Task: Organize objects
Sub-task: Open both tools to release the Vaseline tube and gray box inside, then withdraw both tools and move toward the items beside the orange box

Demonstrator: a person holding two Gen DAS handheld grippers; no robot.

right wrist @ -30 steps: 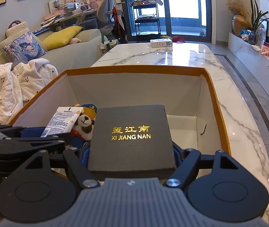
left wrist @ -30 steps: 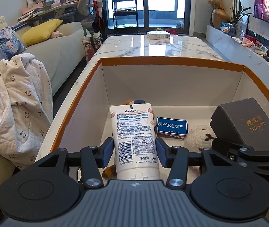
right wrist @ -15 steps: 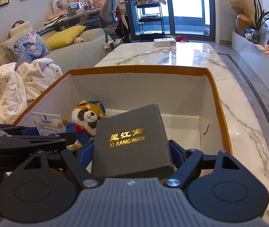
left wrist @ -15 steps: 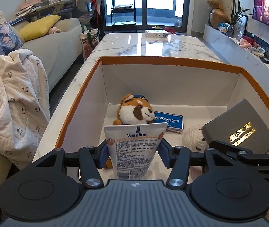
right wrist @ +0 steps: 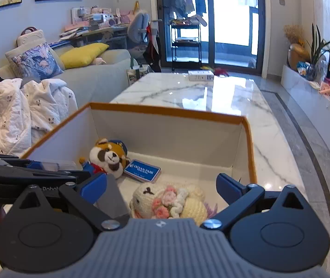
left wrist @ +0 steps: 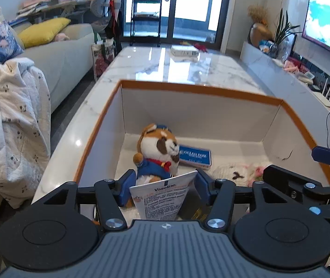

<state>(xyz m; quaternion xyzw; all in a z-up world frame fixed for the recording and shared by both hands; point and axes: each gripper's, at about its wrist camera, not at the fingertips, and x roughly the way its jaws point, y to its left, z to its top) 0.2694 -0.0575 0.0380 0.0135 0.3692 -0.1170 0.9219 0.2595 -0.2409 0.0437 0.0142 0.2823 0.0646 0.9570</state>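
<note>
An orange-rimmed white box [left wrist: 199, 90] [right wrist: 165, 111] stands on the marble table. It holds a plush red panda [left wrist: 158, 148] [right wrist: 107, 157], a blue Ocean Park card [left wrist: 195, 155] [right wrist: 141, 170] and a crocheted white toy with pink flowers [right wrist: 169, 201] [left wrist: 236, 173]. My left gripper [left wrist: 165, 190] hovers over the near left of the box. Its jaws are opening, and a white Vaseline tube [left wrist: 162, 199] hangs loosely between them, tilted. My right gripper [right wrist: 162, 187] is opening wide over the crocheted toy, nothing between its fingers. The dark grey gift box [right wrist: 111, 197] leans beside its left finger.
The marble table [right wrist: 199, 92] stretches beyond the box, with a small white carton [right wrist: 201, 75] at its far end. A sofa with a white blanket [right wrist: 26, 111] runs along the left. A low TV console [right wrist: 315, 97] lines the right.
The left jaws have parted and the Vaseline tube has slid down between them. The right jaws have spread wide, and the grey gift box has dropped from them into the box.
</note>
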